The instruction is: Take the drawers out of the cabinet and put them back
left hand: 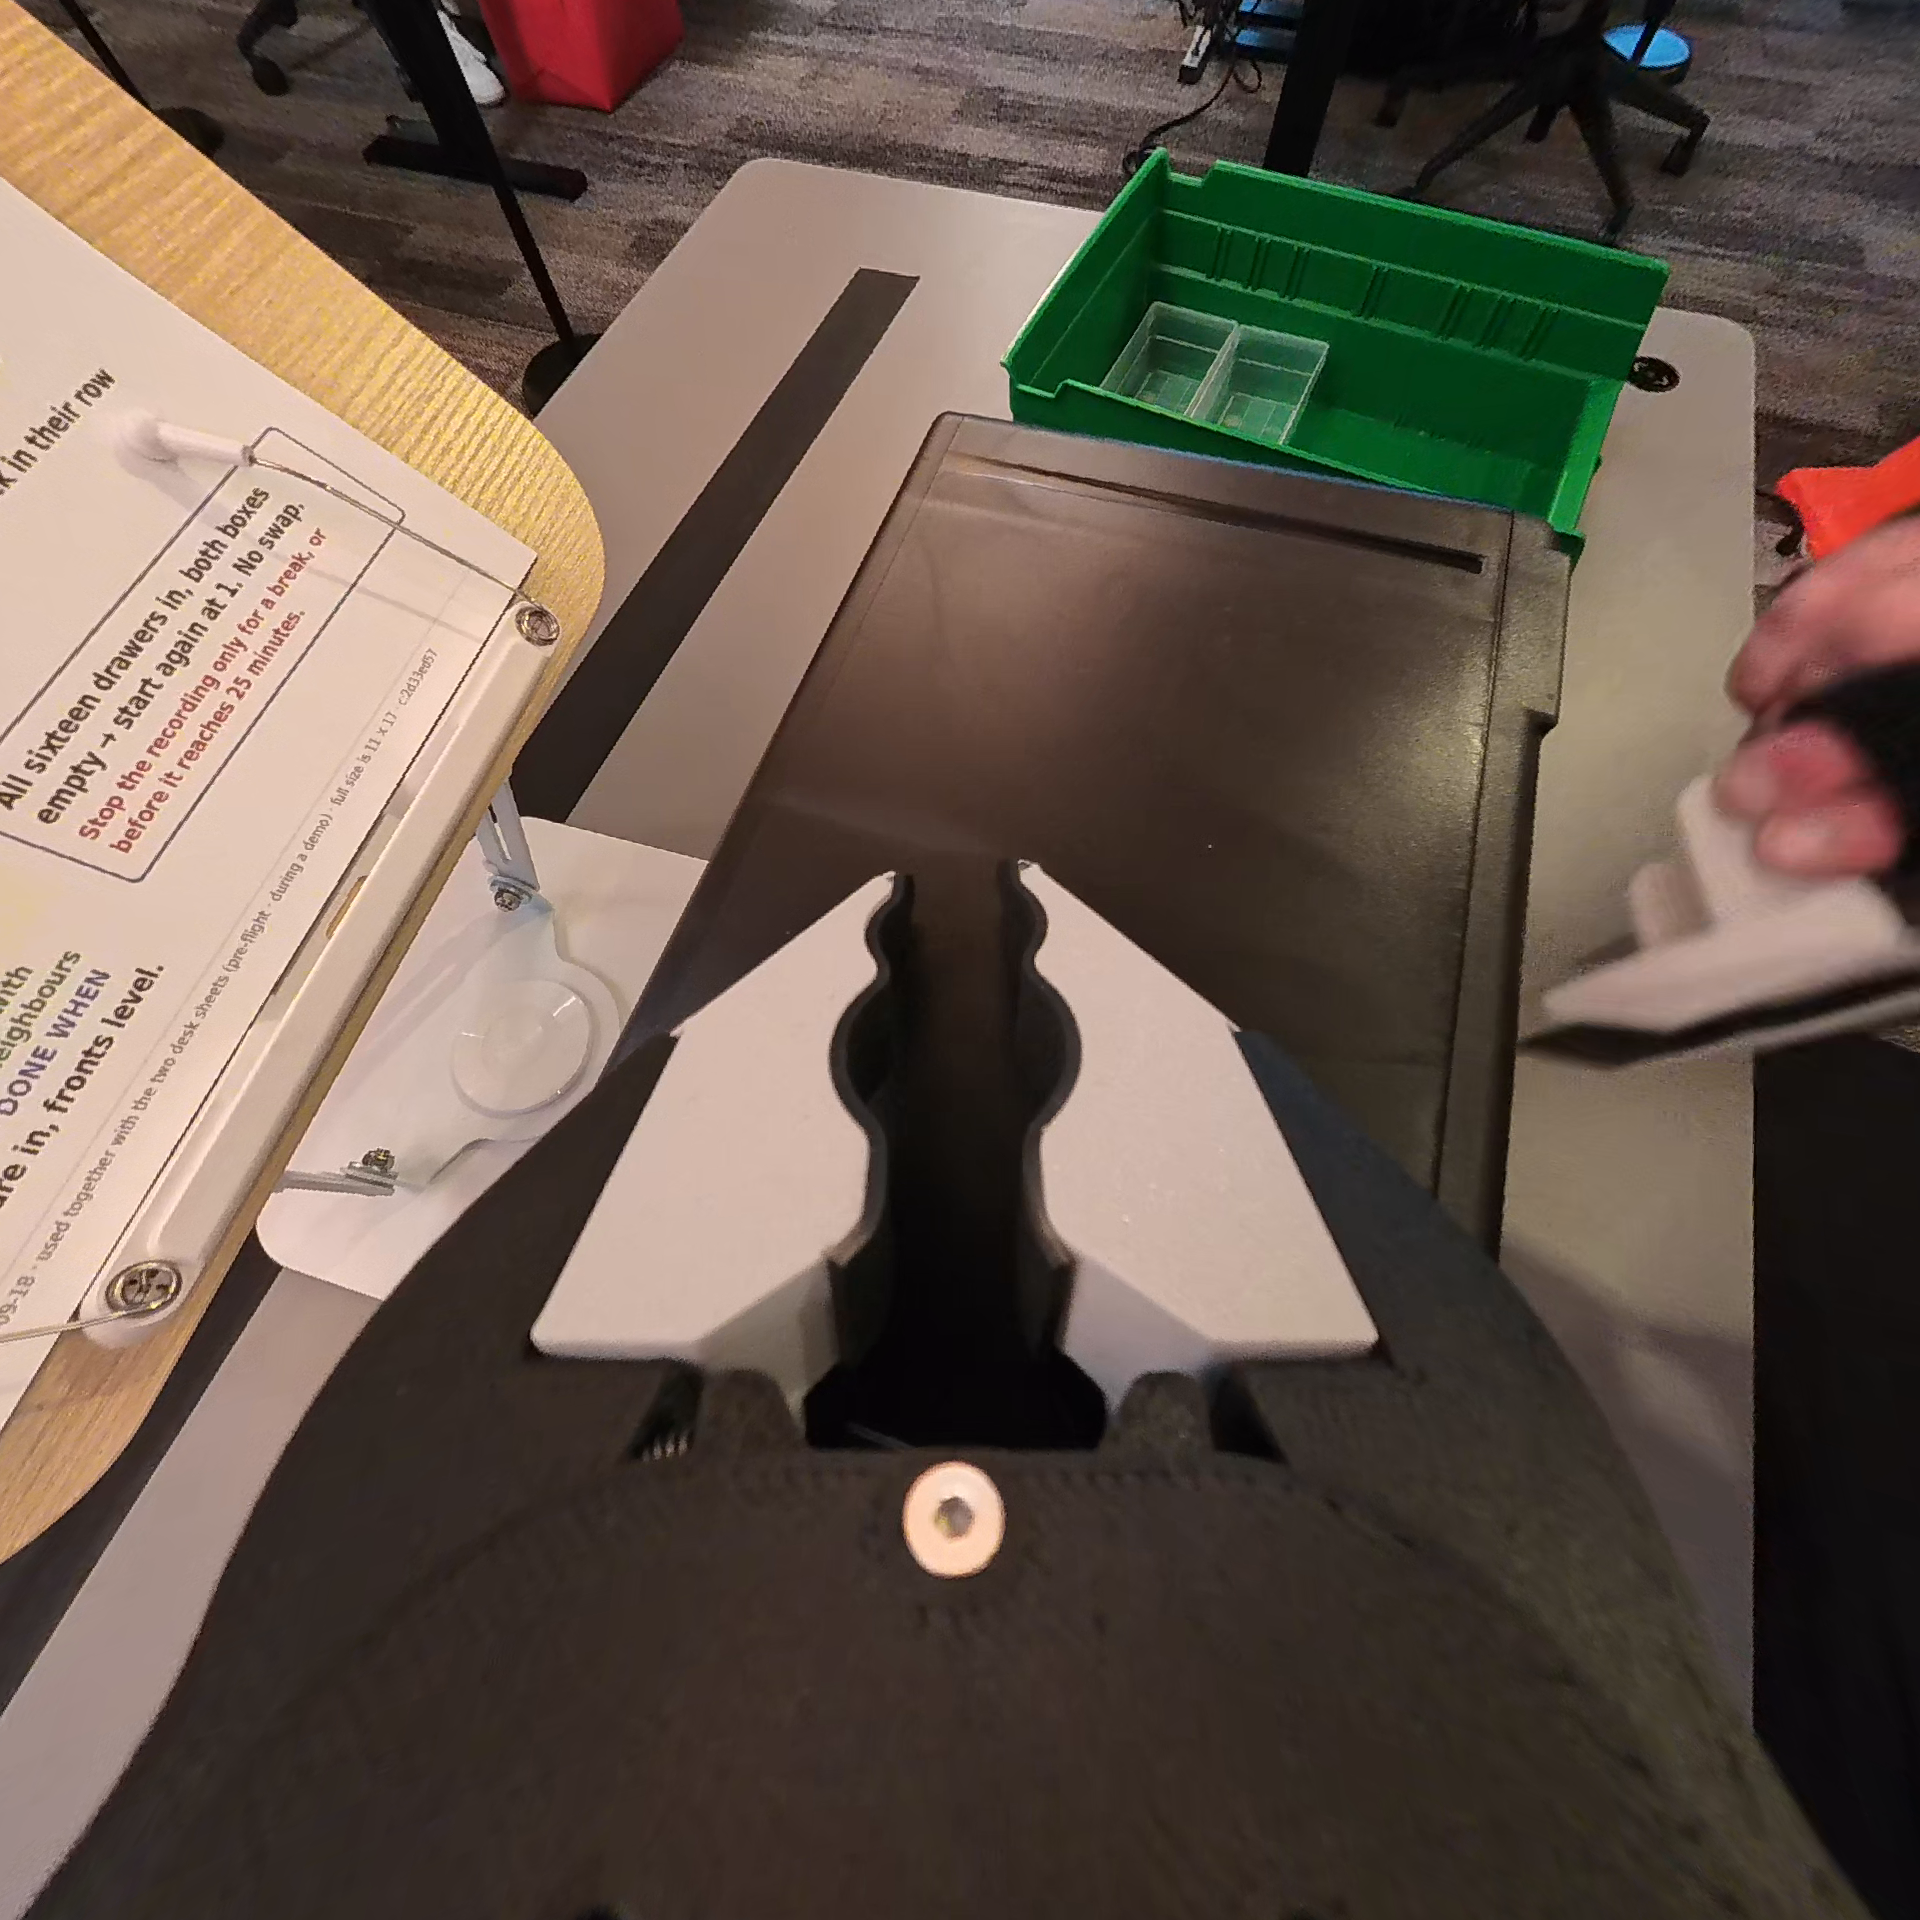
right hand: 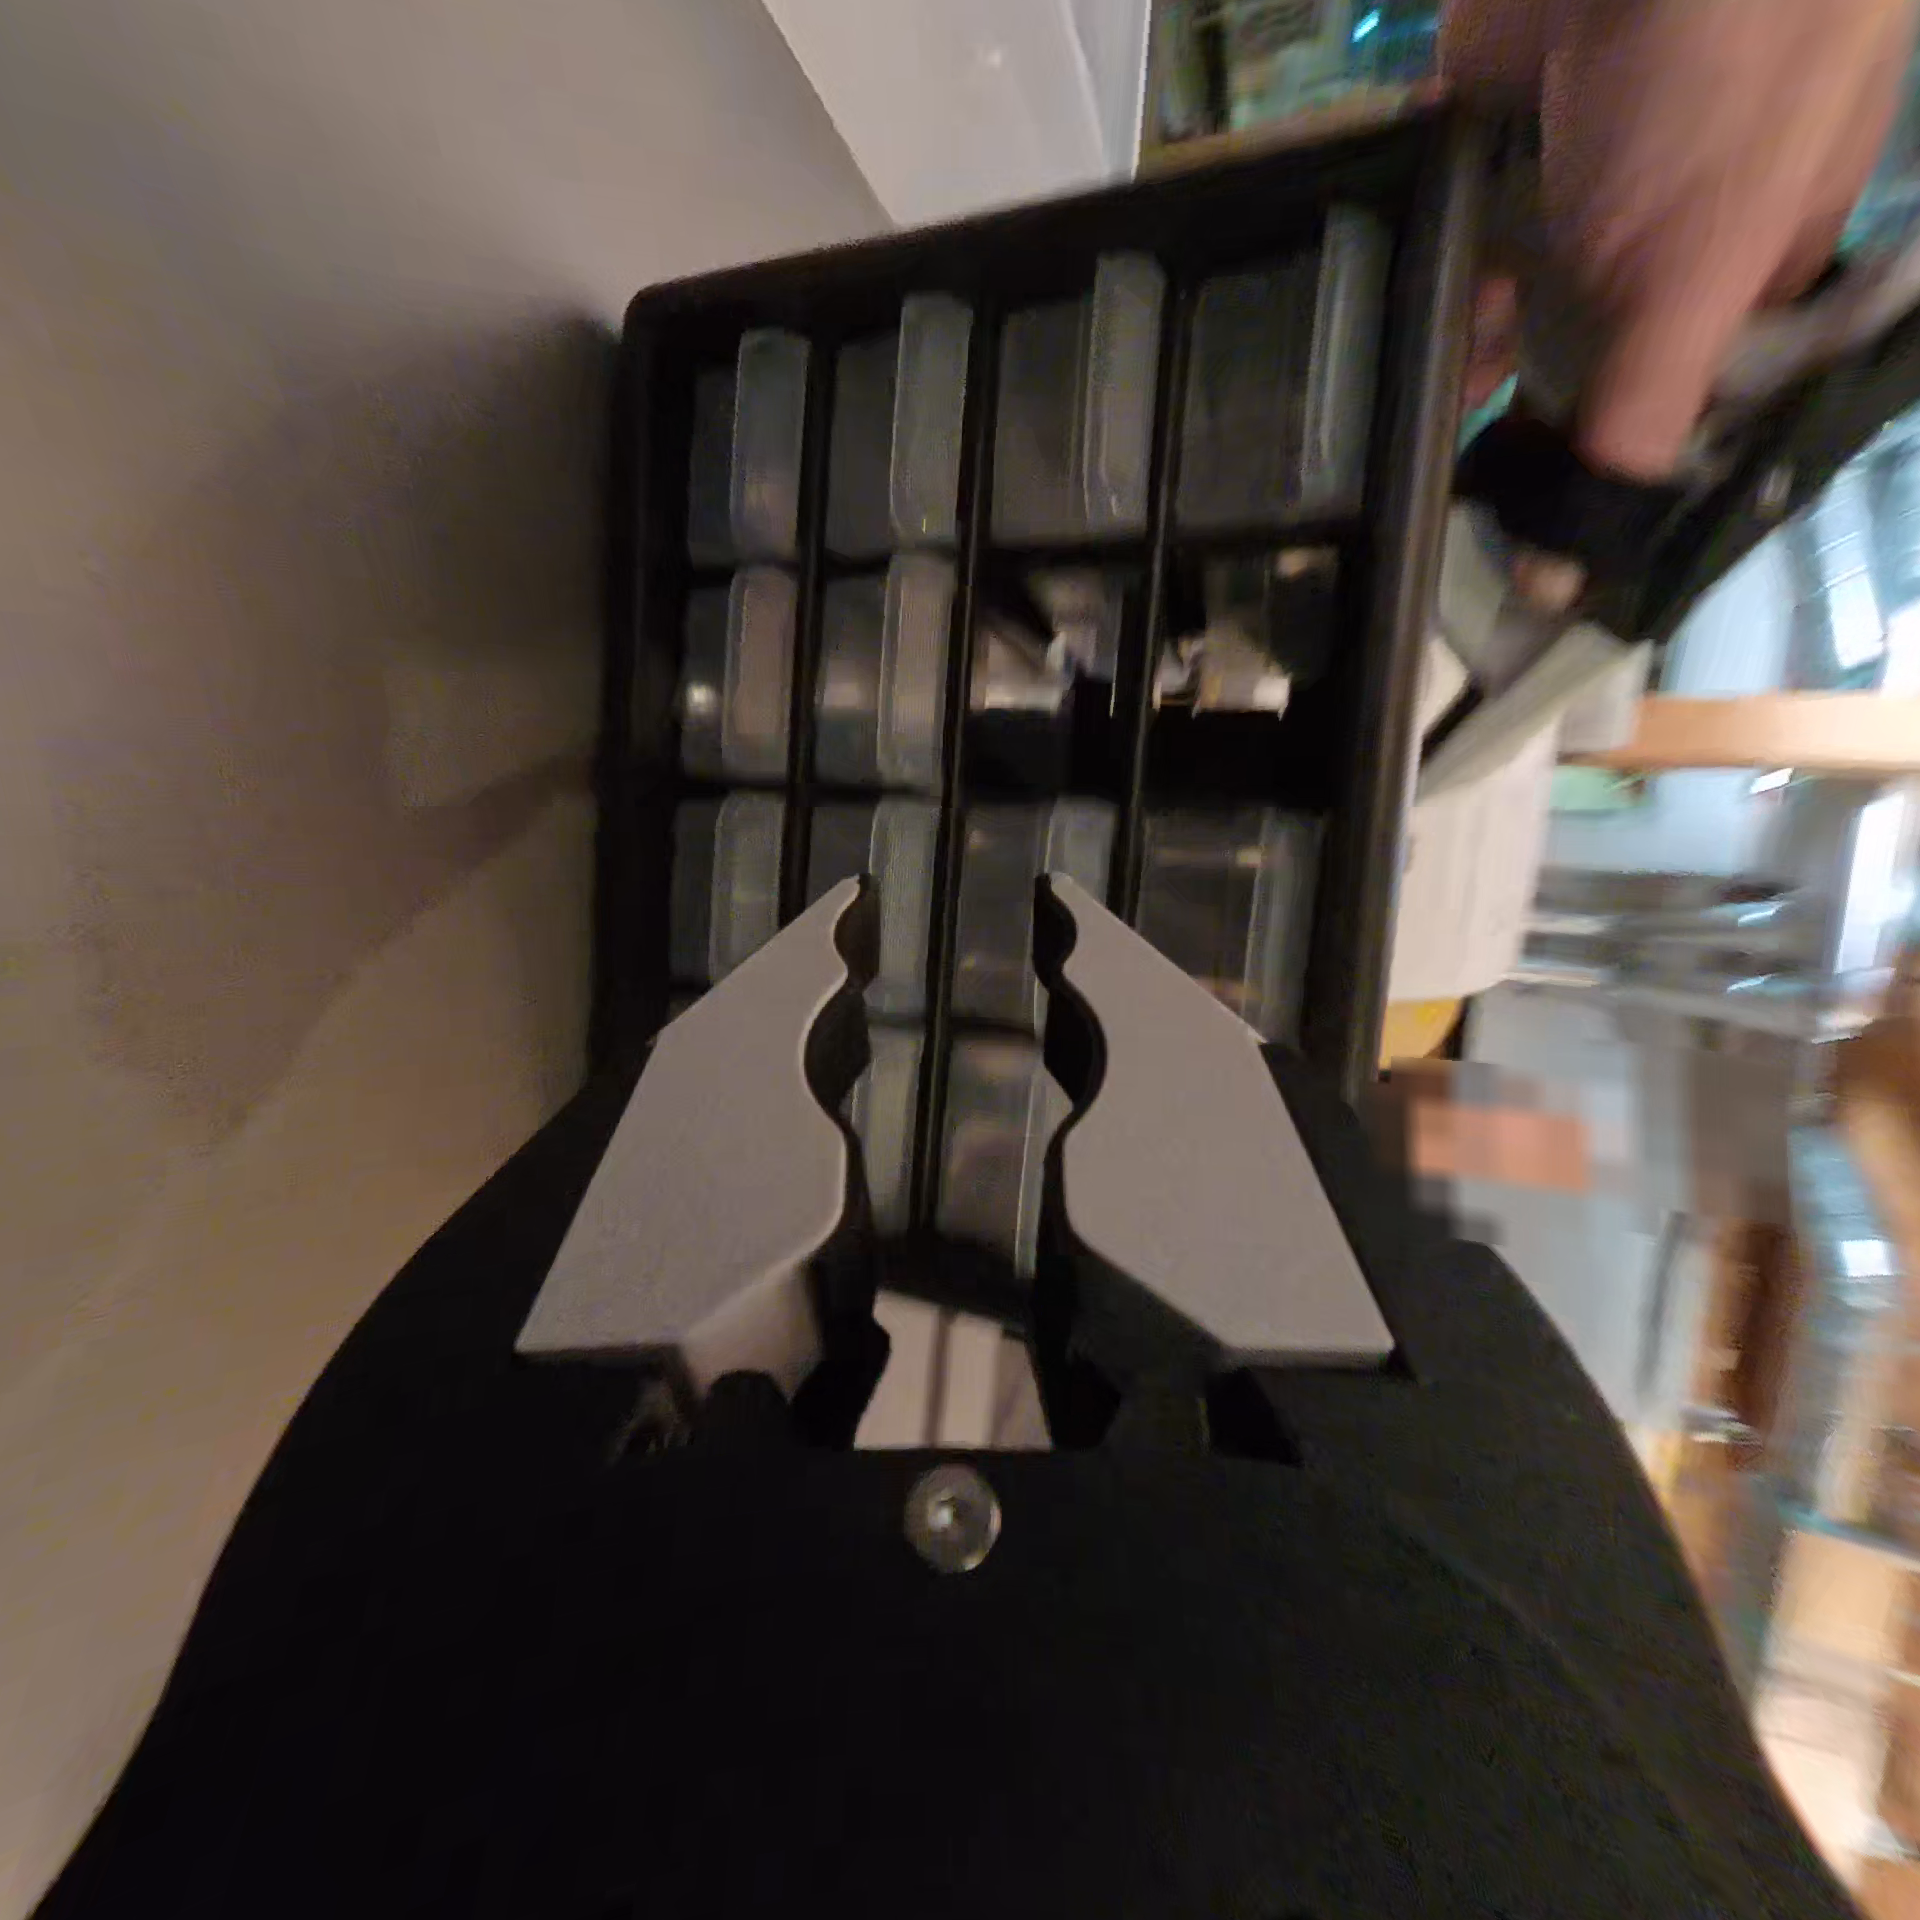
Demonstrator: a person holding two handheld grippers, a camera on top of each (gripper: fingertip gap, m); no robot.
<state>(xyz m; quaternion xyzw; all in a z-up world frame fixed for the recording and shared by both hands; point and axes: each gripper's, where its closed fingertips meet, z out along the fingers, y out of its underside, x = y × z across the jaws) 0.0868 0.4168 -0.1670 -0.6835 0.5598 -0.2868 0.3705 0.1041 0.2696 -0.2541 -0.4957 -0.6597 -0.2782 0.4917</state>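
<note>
1. the black cabinet (left hand: 1195, 748) lies on the grey surface (left hand: 665, 436), its plain top panel filling the middle of the left wrist view; the right wrist view, turned sideways and blurred, faces its front grid.
2. clear drawers (right hand: 774, 436) sit in most slots of that grid, while two slots (right hand: 1132, 675) in the second row look dark and open, with only shiny scraps of something showing inside.
3. the left tool (left hand: 956, 883) hovers over the near end of the cabinet's top, its grey fingers a narrow gap apart and gripping nothing.
4. the right tool (right hand: 956, 888) points at the lower drawer fronts, its fingers likewise slightly parted and empty; whether the tips touch the drawers cannot be told.
5. a green bin (left hand: 1351, 343) stands just behind the cabinet, with two small clear drawers (left hand: 1216, 379) resting side by side in it.
6. a hand (left hand: 1829, 717) at the right edge of the left wrist view holds the other tool beside the cabinet.
7. a printed sheet (left hand: 208, 665) on a white stand (left hand: 343, 956) leans over the surface to the left, against a wood-grain board (left hand: 343, 343).
</note>
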